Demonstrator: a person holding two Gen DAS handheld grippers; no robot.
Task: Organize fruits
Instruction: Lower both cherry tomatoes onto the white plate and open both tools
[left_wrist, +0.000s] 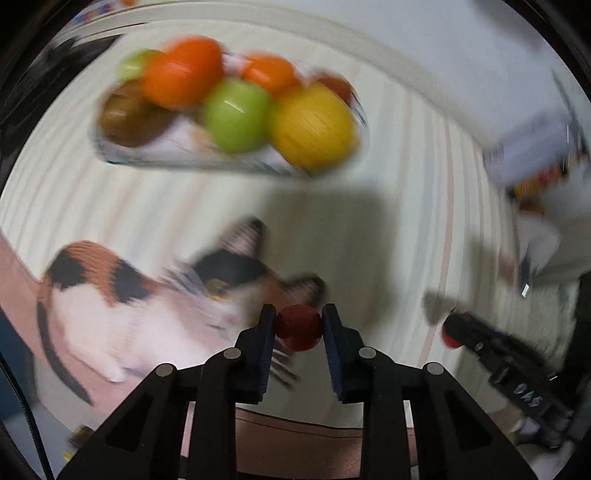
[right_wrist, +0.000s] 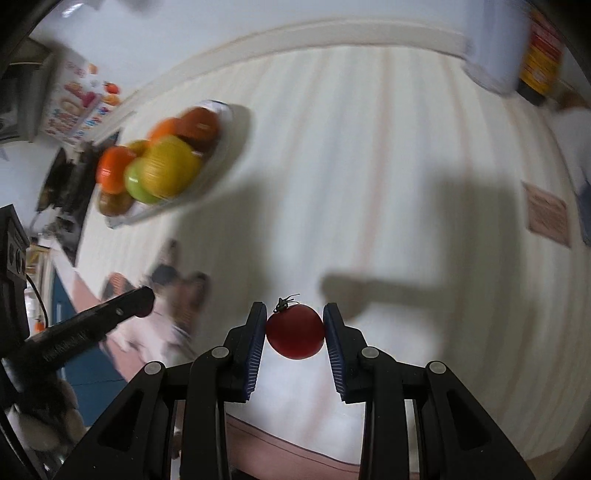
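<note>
Both views are smeared with motion blur, yet the grips read clearly. The left gripper (left_wrist: 298, 319) has its two dark blue ribbed pads clamped on a small round dark-red fruit (left_wrist: 298, 328), one pad touching each side, and holds it above the pale striped table surface (left_wrist: 388, 229). The right gripper (right_wrist: 295, 319) pinches a small round red tomato with a dark dried stem (right_wrist: 295, 331) the same way, stem tilted up toward the left pad, also clear of the table. Each gripper shows in the other's view: the right one low at the right edge of the left camera with a red fruit at its tip, the left one as a dark arm at the lower left of the right camera.

Farther back on the table sits the shallow white oval dish (left_wrist: 147, 157) (right_wrist: 229, 147), heaped with fruit: two orange ones (left_wrist: 183, 72), a green one (left_wrist: 236, 115), a large yellow one (left_wrist: 312, 127) and a brown one (left_wrist: 129, 116), all touching. Between dish and left gripper, a calico cat (left_wrist: 122, 295) stands at the table's near edge.
</note>
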